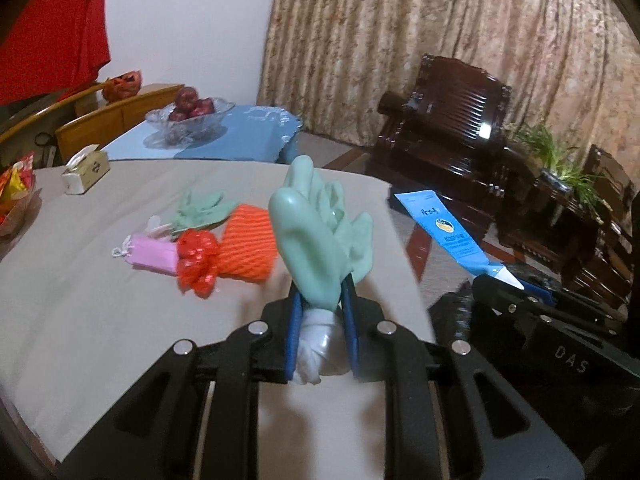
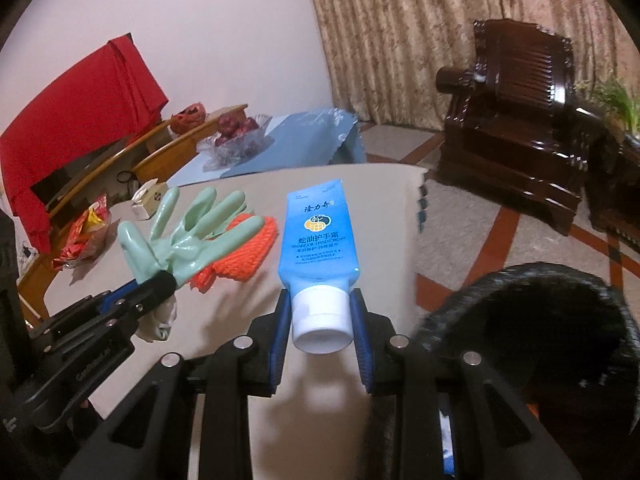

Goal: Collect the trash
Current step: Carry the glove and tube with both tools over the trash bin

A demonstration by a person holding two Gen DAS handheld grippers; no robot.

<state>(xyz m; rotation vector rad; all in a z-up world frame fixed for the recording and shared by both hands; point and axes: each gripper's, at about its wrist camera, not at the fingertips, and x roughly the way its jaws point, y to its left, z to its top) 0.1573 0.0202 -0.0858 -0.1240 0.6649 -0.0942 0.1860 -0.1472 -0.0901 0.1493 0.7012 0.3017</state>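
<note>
My left gripper (image 1: 322,316) is clamped narrow on the green glove (image 1: 316,236) at its cuff, lifted above the table (image 1: 100,320); my right gripper (image 2: 320,320) pinches the hand cream tube (image 2: 318,240) by its white cap; the dark bin (image 2: 560,320) gapes just right of the table; I judge both should travel there level, grips firm, releasing only over the opening; orange netting (image 1: 246,244) remains on the table.

- Left wrist view looked forward, close above the worktop (image 1: 100,320), angled downward.
- Right wrist view sat alongside, facing likewise.
- Both shared the curtain (image 1: 400,40) and armchair (image 2: 520,120).
</note>
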